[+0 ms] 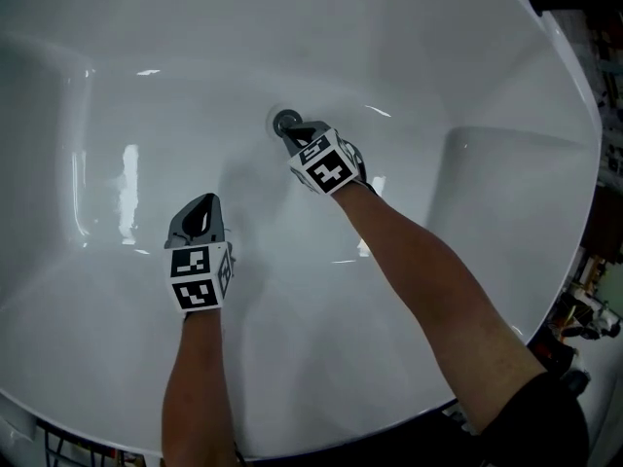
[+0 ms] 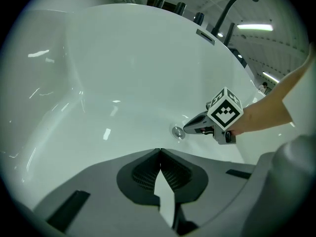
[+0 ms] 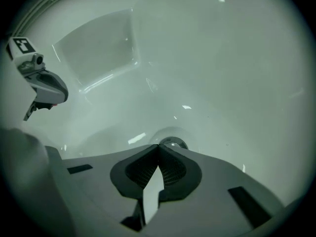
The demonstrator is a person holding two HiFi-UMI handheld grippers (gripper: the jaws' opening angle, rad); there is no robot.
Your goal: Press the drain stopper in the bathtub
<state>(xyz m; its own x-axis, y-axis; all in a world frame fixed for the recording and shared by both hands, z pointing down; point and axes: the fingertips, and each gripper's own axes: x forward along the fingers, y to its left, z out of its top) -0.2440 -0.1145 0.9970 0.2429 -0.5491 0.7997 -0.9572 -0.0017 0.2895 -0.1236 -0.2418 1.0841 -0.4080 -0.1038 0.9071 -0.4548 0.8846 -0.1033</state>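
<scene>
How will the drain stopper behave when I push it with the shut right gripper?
The drain stopper looks like polished metal seated in the bathtub floor, so it likely resists sideways shoves and only sinks downward. Its glossy rounded top may let the shut right gripper skid off, so press centred.
</scene>
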